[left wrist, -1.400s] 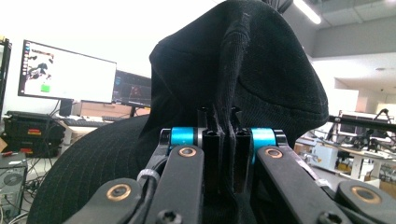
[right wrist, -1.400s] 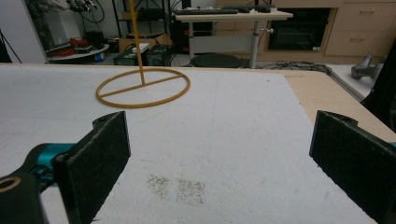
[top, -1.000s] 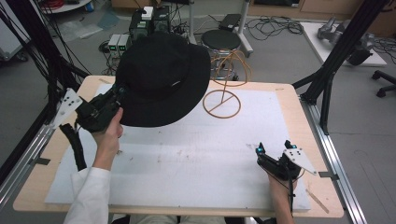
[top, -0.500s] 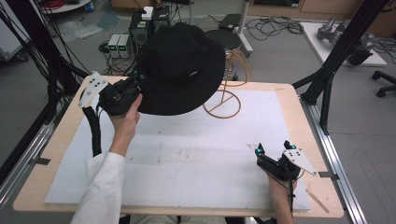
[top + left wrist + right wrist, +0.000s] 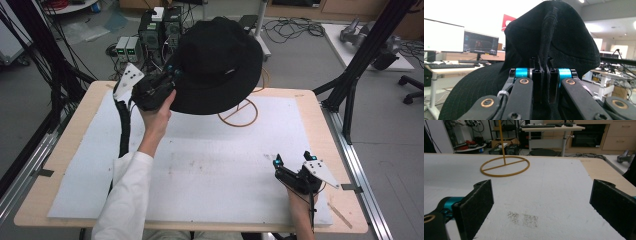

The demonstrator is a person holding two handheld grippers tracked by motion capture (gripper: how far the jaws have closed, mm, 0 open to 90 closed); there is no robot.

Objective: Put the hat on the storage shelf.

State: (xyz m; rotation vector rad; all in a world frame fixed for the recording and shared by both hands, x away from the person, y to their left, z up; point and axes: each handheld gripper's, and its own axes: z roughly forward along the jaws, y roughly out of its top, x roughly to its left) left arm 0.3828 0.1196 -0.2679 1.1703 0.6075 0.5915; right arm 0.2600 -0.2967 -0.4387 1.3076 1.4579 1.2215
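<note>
White foam sheet (image 5: 210, 170) is spread over the table; above its far edge a soft, light black hat (image 5: 217, 65) is held aloft over the yellow stand (image 5: 239, 116), its brim pinched by the left gripper (image 5: 543, 75); that brim is judged the best hold. The right gripper (image 5: 541, 205) is rested with jaws spread.

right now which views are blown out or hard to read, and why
Left gripper view: bright backlight washes out the upper left, so the black hat reads as a near silhouette beyond the left claw. High view: soft, dim, the hat shows little detail. Right gripper view: evenly lit, the yellow stand clear.
</note>
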